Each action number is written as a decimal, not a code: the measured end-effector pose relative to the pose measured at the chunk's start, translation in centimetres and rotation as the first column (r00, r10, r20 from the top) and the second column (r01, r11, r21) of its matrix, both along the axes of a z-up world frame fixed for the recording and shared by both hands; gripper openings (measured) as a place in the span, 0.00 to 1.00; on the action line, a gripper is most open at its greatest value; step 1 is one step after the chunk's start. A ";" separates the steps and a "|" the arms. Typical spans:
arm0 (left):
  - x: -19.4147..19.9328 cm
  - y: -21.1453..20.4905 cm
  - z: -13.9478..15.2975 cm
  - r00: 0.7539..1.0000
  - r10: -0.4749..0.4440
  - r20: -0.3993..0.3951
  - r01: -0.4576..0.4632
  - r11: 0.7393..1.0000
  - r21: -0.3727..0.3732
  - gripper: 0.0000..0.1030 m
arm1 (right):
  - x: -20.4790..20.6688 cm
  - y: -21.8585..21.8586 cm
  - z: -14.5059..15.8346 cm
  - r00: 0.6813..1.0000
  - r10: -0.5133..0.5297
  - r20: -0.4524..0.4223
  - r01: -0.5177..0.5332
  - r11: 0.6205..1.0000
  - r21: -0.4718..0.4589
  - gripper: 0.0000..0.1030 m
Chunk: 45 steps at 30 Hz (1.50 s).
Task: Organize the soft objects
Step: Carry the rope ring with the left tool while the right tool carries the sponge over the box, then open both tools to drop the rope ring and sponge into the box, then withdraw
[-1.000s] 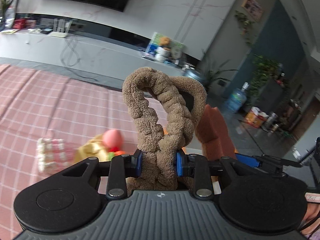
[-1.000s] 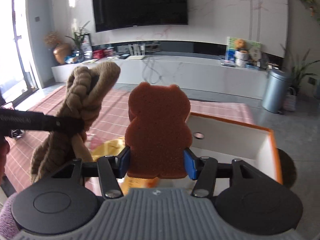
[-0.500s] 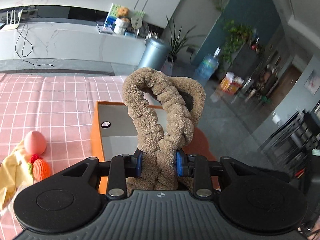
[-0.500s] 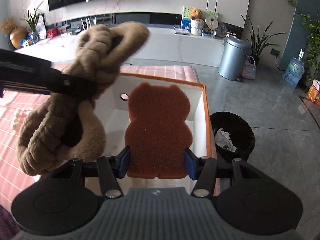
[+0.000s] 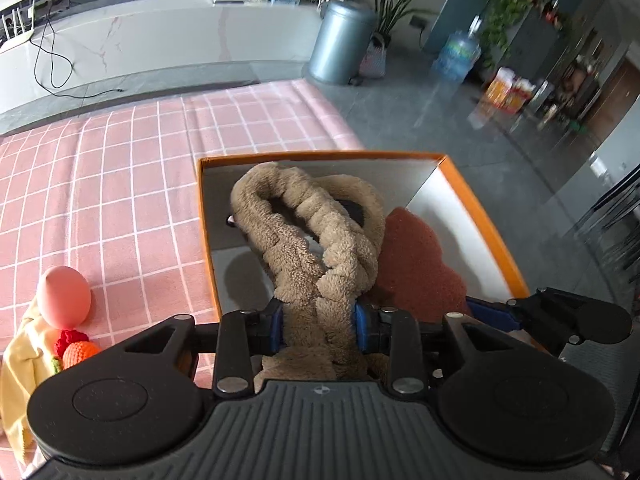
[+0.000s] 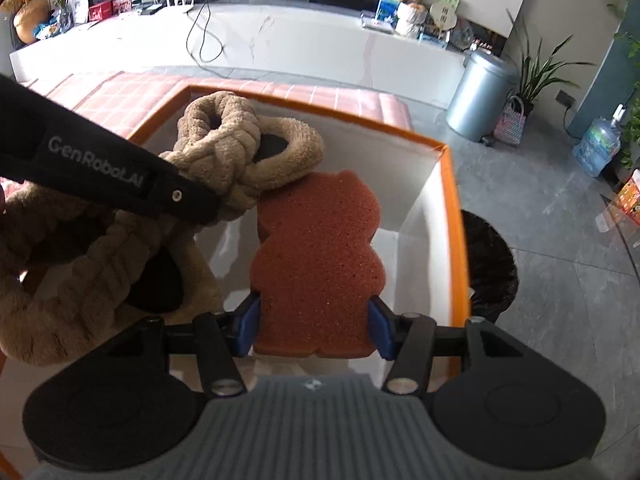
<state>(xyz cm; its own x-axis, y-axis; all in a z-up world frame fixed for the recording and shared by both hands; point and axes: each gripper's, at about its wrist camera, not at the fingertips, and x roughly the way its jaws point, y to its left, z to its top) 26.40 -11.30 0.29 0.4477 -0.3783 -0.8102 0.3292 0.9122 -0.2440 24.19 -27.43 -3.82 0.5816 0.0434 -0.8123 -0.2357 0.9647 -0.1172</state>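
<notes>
Closest to the viewer, the left tool (image 5: 319, 322) clamps its blue pads on a tan, braided plush headband (image 5: 316, 240); its jaws have just been opening slightly, yet the fabric is pressed between them. Beside it, the right tool (image 6: 314, 326) grips a rust-brown, bear-shaped foam sponge (image 6: 318, 256) by its lower edges. Both soft items hang inside the mouth of an orange-rimmed white cardboard box (image 5: 480, 216), the landmark here; the headband's loops lean on the sponge's top. Left of the box, on the pink checked surface (image 5: 120, 184), lie a pink egg-shaped toy (image 5: 64, 297), a small orange crocheted toy (image 5: 80, 353) and a yellow cloth (image 5: 18, 380). Beyond the box stands a grey bin (image 5: 342, 42). Likely risk: the headband could snag on the sponge or drape over the box rim when released, because the two tools crowd together.
</notes>
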 end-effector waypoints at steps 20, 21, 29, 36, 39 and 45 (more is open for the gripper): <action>-1.6 1.7 3.3 0.996 0.034 0.088 -0.031 0.999 -0.041 0.60 | -1.3 0.0 0.4 1.000 0.005 0.001 -0.005 0.996 0.087 0.63; -1.8 1.8 3.5 0.995 0.037 0.094 -0.033 0.998 -0.045 0.60 | -1.8 0.0 0.7 1.000 0.006 0.003 -0.006 0.995 0.098 0.63; -5.9 3.9 5.7 0.972 0.047 0.229 -0.031 0.997 -0.073 0.58 | -5.3 1.2 3.9 0.996 0.003 0.086 -0.019 0.983 0.185 0.64; -11.8 7.3 6.3 0.917 0.113 0.382 -0.068 0.989 -0.130 0.58 | -9.8 4.2 6.2 0.978 -0.012 0.210 -0.051 0.955 0.293 0.66; -14.0 9.3 5.7 0.901 0.154 0.406 -0.103 0.984 -0.144 0.58 | -11.5 6.4 6.6 0.968 -0.015 0.252 -0.066 0.948 0.312 0.76; -17.3 13.9 3.9 0.873 0.295 0.389 -0.237 0.953 -0.189 0.58 | -13.9 10.9 6.1 0.962 0.005 0.271 -0.099 0.938 0.331 0.76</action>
<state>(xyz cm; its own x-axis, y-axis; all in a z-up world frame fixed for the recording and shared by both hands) 9.14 2.62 4.16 0.8264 -0.2874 -0.4842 0.1749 0.9484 -0.2645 10.31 -16.55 2.29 0.7609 0.3245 -0.5619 -0.2922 0.9446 0.1496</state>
